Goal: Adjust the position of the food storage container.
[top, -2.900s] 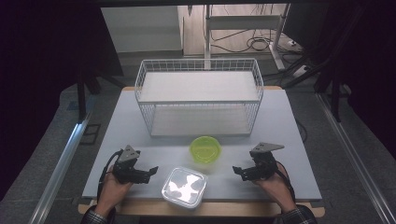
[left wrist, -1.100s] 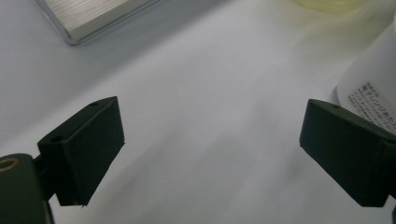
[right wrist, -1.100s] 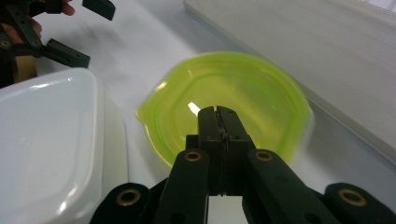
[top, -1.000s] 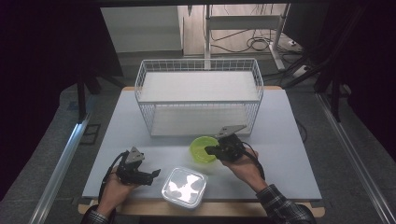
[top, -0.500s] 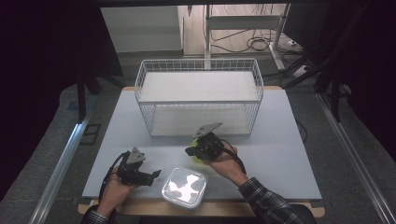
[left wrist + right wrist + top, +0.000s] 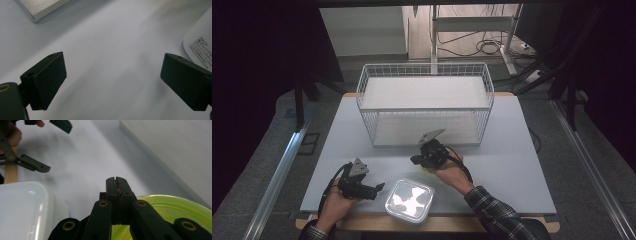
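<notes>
Bowl, yellow-green, sits on the surface before the wire basket; right gripper, jaws pressed together, apparently pinches its rim; left gripper waits wide; lifting likely comes next.

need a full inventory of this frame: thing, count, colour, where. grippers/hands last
wire basket: 1, white, far half of the table, centre.
green bowl: 1, translucent yellow-green, near centre of the table, under the right gripper; its rim sits beside the shut jaws, contact unclear.
white container: 1, white and glossy, square with rounded corners, near edge of the table, between the hands.
table: 1, pale grey top with wood edge at the near side.
left gripper: 1, black, near left of the table, jaws wide apart over bare tabletop.
right gripper: 1, black, centre of the table over the bowl, jaws closed together.
hands: 2, one on each gripper; right sleeve plaid.
</notes>
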### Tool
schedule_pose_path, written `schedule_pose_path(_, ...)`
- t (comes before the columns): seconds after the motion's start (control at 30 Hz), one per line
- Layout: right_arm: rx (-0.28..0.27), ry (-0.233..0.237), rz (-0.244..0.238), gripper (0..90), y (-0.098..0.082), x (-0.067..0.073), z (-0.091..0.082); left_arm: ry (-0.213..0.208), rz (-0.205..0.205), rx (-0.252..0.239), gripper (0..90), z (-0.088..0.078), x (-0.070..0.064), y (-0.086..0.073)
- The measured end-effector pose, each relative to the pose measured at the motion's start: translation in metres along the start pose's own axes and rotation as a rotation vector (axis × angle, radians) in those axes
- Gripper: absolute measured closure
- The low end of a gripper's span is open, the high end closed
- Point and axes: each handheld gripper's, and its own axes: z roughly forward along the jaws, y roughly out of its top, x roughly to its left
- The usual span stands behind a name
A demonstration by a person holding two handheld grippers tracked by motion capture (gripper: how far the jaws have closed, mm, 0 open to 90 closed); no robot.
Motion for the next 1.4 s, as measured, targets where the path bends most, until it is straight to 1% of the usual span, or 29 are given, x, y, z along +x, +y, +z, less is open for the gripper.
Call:
schedule_pose_path(0.03, -0.005, -0.020, 0.007, 89.1, -0.002, -0.006, -0.003, 0.001, 0.000, 0.001, 6.4, 0.000, 0.000, 0.000)
schedule_pose_path(0.1, -0.007, -0.026, 0.009, 89.1, -0.002, -0.008, -0.004, 0.003, 0.001, 0.003, 6.4, 0.000, 0.000, 0.000)
schedule_pose_path(0.2, -0.007, -0.047, 0.025, 89.1, -0.005, -0.014, -0.008, 0.003, 0.002, 0.004, 6.4, 0.000, 0.000, 0.000)
schedule_pose_path(0.23, -0.008, -0.058, 0.029, 89.1, -0.007, -0.018, -0.011, 0.003, 0.002, 0.004, 6.4, 0.000, 0.000, 0.000)
schedule_pose_path(0.3, -0.008, -0.062, 0.035, 89.1, -0.008, -0.020, -0.013, 0.003, 0.003, 0.005, 6.4, 0.001, 0.000, 0.000)
schedule_pose_path(0.33, -0.007, -0.069, 0.043, 89.0, -0.011, -0.023, -0.017, 0.003, 0.003, 0.006, 6.5, 0.001, -0.001, 0.000)
schedule_pose_path(0.43, -0.006, -0.073, 0.050, 88.9, -0.015, -0.026, -0.021, 0.005, 0.006, 0.008, 6.5, 0.001, -0.001, 0.000)
schedule_pose_path(0.57, -0.002, -0.094, 0.060, 89.0, -0.024, -0.030, -0.031, 0.007, 0.005, 0.013, 6.6, 0.001, -0.001, 0.000)
schedule_pose_path(0.73, -0.006, -0.120, 0.092, 89.0, -0.037, -0.035, -0.046, 0.007, 0.006, 0.016, 6.8, 0.002, -0.002, 0.001)
schedule_pose_path(0.97, -0.010, -0.162, 0.122, 88.9, -0.053, -0.042, -0.064, 0.007, 0.006, 0.016, 6.8, 0.002, -0.002, 0.001)
schedule_pose_path(1.03, -0.006, -0.178, 0.132, 88.8, -0.058, -0.044, -0.069, 0.007, 0.007, 0.017, 6.8, 0.002, -0.002, 0.001)
schedule_pose_path(1.4, -0.019, -0.231, 0.199, 88.5, -0.087, -0.051, -0.103, 0.002, 0.004, 0.021, 7.1, 0.002, -0.003, 0.001)
